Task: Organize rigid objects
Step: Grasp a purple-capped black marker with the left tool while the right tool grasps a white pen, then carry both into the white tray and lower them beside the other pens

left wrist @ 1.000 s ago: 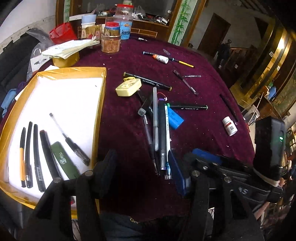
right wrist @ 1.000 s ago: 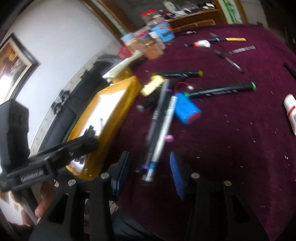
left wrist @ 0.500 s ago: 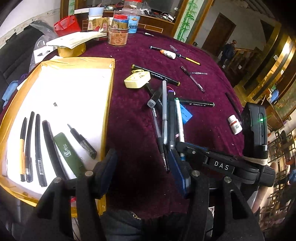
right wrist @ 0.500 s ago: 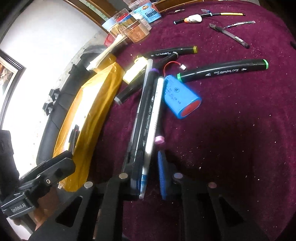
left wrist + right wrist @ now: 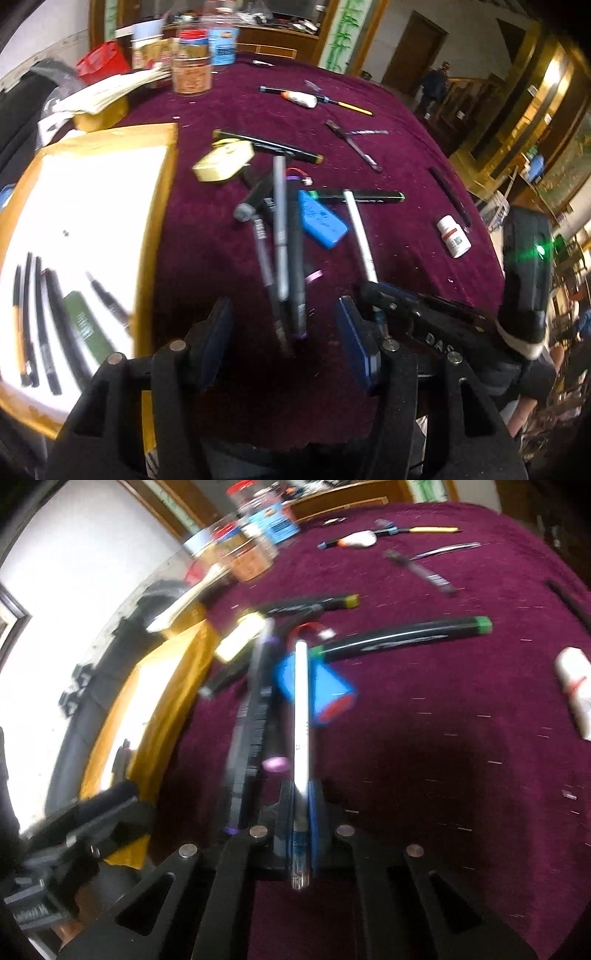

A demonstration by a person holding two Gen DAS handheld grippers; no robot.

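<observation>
My right gripper (image 5: 301, 805) is shut on a white pen (image 5: 301, 709) and holds it lifted over the maroon table, above a blue battery pack (image 5: 325, 686). In the left wrist view the white pen (image 5: 360, 236) slants up from the right gripper (image 5: 376, 314). My left gripper (image 5: 284, 339) is open and empty over a pile of dark and silver pens (image 5: 282, 251). A yellow-rimmed tray (image 5: 155, 206) at the left holds several black pens (image 5: 33, 314) and a green case (image 5: 86, 328).
A yellow tape measure (image 5: 223, 162), black markers (image 5: 365, 195), a white pill bottle (image 5: 453, 236) and more pens (image 5: 354, 146) lie on the cloth. Jars (image 5: 192, 70) and papers (image 5: 110, 92) stand at the back left. The table edge curves at the right.
My right gripper closed on the white pen and lifted it away from the pile toward the right. My left gripper stayed open and shifted slightly forward over the pile.
</observation>
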